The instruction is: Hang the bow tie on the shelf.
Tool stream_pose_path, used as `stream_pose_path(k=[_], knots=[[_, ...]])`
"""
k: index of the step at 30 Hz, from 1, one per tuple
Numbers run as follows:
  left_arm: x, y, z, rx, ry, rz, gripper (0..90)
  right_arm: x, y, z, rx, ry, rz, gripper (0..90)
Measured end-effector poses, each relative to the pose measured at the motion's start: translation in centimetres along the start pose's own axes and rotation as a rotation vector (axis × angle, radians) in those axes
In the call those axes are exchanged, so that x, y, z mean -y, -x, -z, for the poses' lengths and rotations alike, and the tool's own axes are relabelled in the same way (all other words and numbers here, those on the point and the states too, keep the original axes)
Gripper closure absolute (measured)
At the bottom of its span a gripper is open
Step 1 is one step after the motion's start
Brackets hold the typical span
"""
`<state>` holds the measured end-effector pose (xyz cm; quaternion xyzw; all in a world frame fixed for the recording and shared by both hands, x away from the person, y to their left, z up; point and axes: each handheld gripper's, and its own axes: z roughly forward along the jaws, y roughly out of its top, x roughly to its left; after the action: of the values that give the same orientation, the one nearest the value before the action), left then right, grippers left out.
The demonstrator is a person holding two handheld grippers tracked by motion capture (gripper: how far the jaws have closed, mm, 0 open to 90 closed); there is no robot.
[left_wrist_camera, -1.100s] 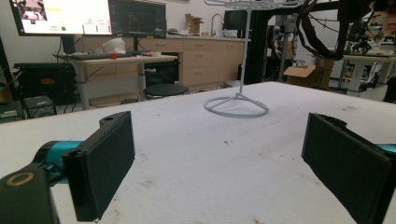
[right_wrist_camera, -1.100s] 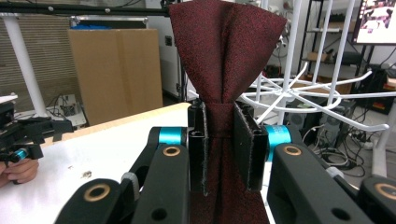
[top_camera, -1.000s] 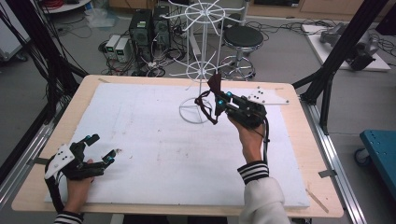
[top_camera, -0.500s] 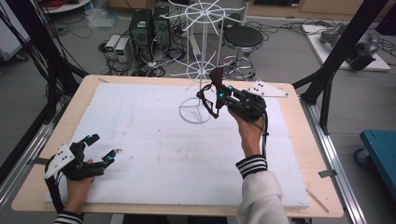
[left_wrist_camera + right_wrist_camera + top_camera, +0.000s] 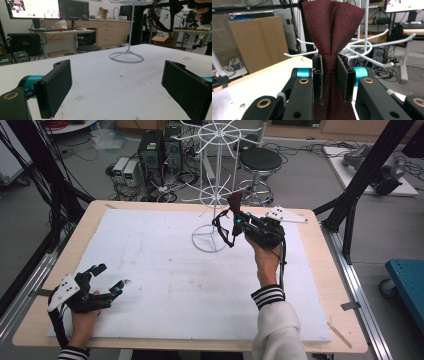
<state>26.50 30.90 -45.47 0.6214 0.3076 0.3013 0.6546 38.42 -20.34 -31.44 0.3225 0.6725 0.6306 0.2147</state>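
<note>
1. The right gripper point(image 5: 234, 220) is pinching a dark red woven-fabric bow tie point(image 5: 332, 30) at its knot; its jaws press the cloth from both sides, and the tie's dark strap loop point(image 5: 223, 231) dangles below.
2. The tie is held in the air just beside the white wire display rack with spoked hooks point(image 5: 216, 180), near its lower ring of arms. It is not yet on any hook, so I judge the pick-up done and the hanging left to do.
3. What remains looks like steering the strap over one white arm point(image 5: 372, 62) and then letting go.
4. The left gripper point(image 5: 102, 280) rests low at the near left of the table, its jaws spread wide with nothing between them, well apart from the rack.
5. The work surface is a white foam sheet point(image 5: 165, 285) with faint brown specks, laid on a pale wooden tabletop point(image 5: 320, 270). The rack's round base stands on the sheet's far middle.
6. Around the table are a grey floor, computer towers point(image 5: 160, 150) with tangled cables, a black round stool point(image 5: 260, 160) and black frame struts.
</note>
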Motion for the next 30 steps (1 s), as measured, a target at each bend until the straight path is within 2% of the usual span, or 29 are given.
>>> stream_pose_path(k=[6, 12, 19, 24, 28, 30], knots=[[0.0, 0.0, 0.0, 0.0, 0.0, 0.0, 10.0, 0.5, 0.2, -0.1, 0.024, -0.022, -0.026, 77.1], [0.0, 0.0, 0.0, 0.0, 0.0, -0.001, 10.0, 1.4, 0.7, -0.4, 0.035, -0.045, -0.086, 77.1], [0.0, 0.0, 0.0, 0.0, -0.001, -0.001, 10.0, 2.2, 0.9, -0.8, 0.043, -0.073, -0.107, 77.0], [0.0, 0.0, 0.0, 0.0, 0.0, 0.001, 10.0, 3.0, 1.1, -1.0, 0.051, -0.11, -0.127, 77.0], [0.0, 0.0, 0.0, 0.0, 0.0, 0.0, 10.0, 3.9, 1.5, -1.1, 0.065, -0.168, -0.14, 77.0], [0.0, 0.0, 0.0, 0.001, 0.0, 0.001, 10.0, 4.2, 1.6, -1.1, 0.077, -0.19, -0.126, 76.9]])
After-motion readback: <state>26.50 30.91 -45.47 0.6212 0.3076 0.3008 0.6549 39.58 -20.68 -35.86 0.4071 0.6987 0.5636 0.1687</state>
